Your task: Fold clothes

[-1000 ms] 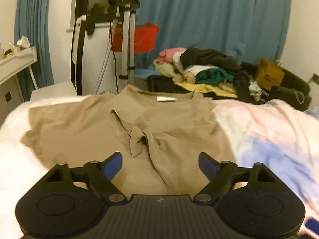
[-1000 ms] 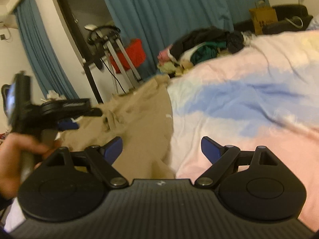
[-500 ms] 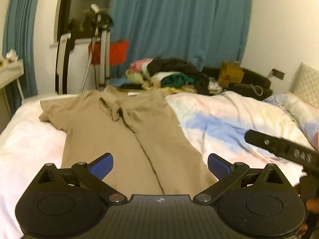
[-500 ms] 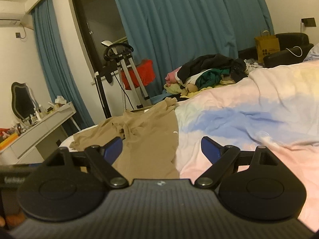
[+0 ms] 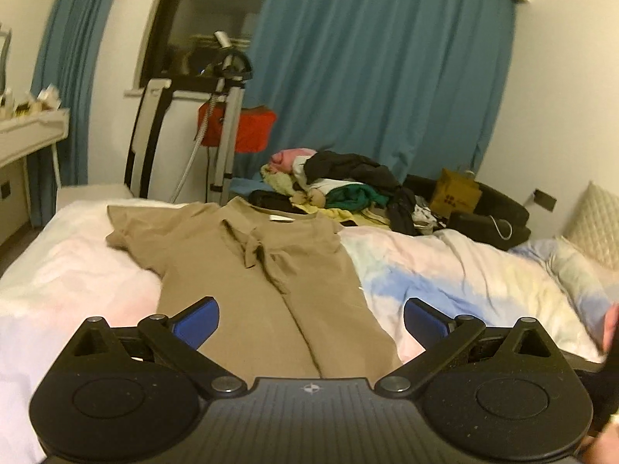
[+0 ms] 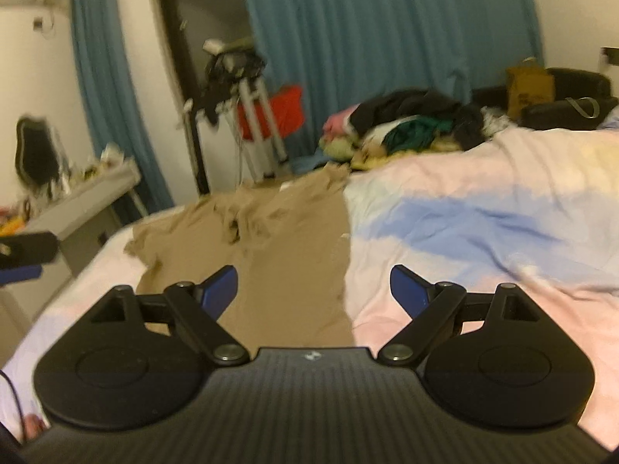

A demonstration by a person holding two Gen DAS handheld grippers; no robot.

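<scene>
A tan short-sleeved garment [image 5: 267, 266] lies spread lengthwise on the bed, collar at the far end, its right side folded inward with a straight right edge. It also shows in the right wrist view [image 6: 286, 247]. My left gripper [image 5: 311, 319] is open and empty, held above the garment's near hem. My right gripper [image 6: 313, 288] is open and empty, above the garment's near right edge. The left gripper's tip [image 6: 23, 255] shows at the left edge of the right wrist view.
The bed has a pastel pink, blue and white duvet [image 5: 464, 270]. A pile of mixed clothes [image 5: 340, 189] lies beyond the bed's far end. A garment steamer stand [image 5: 224, 123], a white dresser [image 6: 89, 197] at left, blue curtains and a black sofa [image 5: 483, 208] stand behind.
Both grippers have shifted and turned over the near end of the bed; the right view now looks down onto the garment's right edge. The garment has not moved.
</scene>
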